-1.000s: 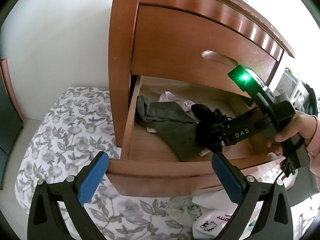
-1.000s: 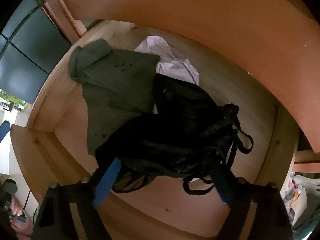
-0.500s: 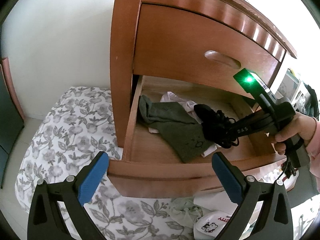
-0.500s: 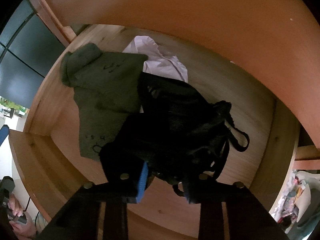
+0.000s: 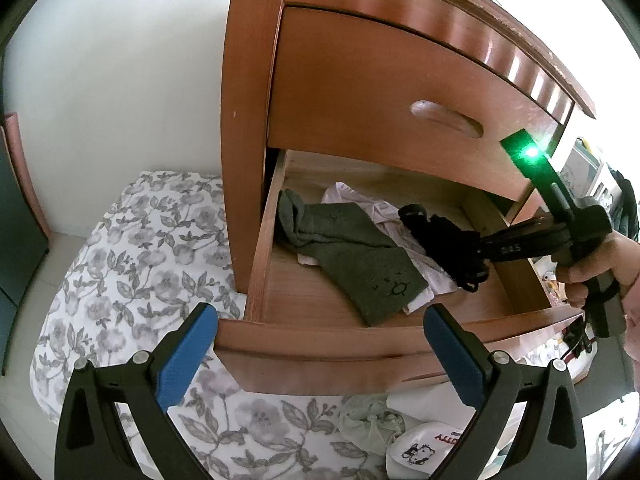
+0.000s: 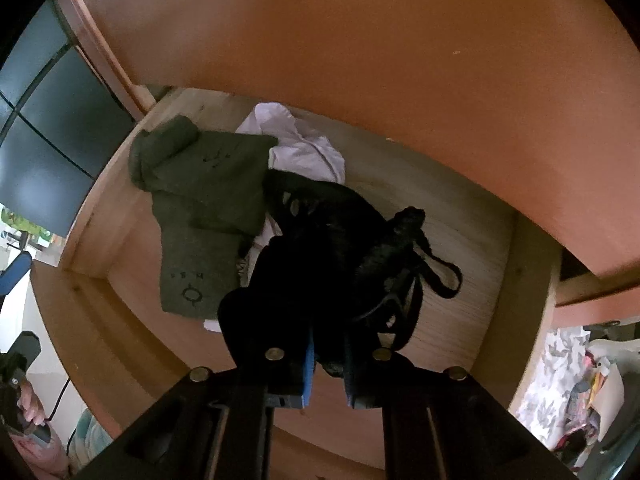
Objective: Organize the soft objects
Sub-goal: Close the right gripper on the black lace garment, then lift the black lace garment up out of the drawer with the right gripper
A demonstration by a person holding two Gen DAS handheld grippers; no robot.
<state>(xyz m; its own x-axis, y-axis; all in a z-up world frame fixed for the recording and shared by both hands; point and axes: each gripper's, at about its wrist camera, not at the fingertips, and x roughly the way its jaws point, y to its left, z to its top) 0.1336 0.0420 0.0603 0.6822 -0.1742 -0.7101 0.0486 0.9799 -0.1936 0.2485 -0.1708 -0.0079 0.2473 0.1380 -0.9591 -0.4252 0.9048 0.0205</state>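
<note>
Right tool (image 6: 328, 364) reaches into the open lower drawer (image 5: 320, 340) of a wooden nightstand (image 5: 256, 120). Its blue pads (image 6: 308, 368) are nearly together, clamped on a black garment (image 6: 336, 248). The garment bunches ahead of the tool, straps looping off toward the drawer's right side; whether it is lifted clear of the drawer floor I cannot tell. From the left wrist view the same black garment (image 5: 440, 236) sits at the tip of the right tool (image 5: 480, 256), toward the drawer's right side, with a hand (image 5: 600, 268) on the grip.

In the drawer: a green sock (image 5: 352, 256) lies from the back left corner diagonally toward the front edge, a small printed mark near its front end. Same sock (image 6: 200, 208) in the right wrist view. A white cloth (image 5: 360, 204) lies under both the sock and the black garment, showing at the back and again near the front.

Left tool (image 5: 320, 356) hangs outside, just in front of the drawer front, pads (image 5: 186, 356) wide apart, holding nothing.

Upper drawer (image 5: 400, 92) is closed. Below, a floral bedsheet (image 5: 140, 248) covers the bed; on it near the bottom edge of the view lie a pale green cloth (image 5: 368, 424) and a white piece with a cartoon print (image 5: 420, 444).
</note>
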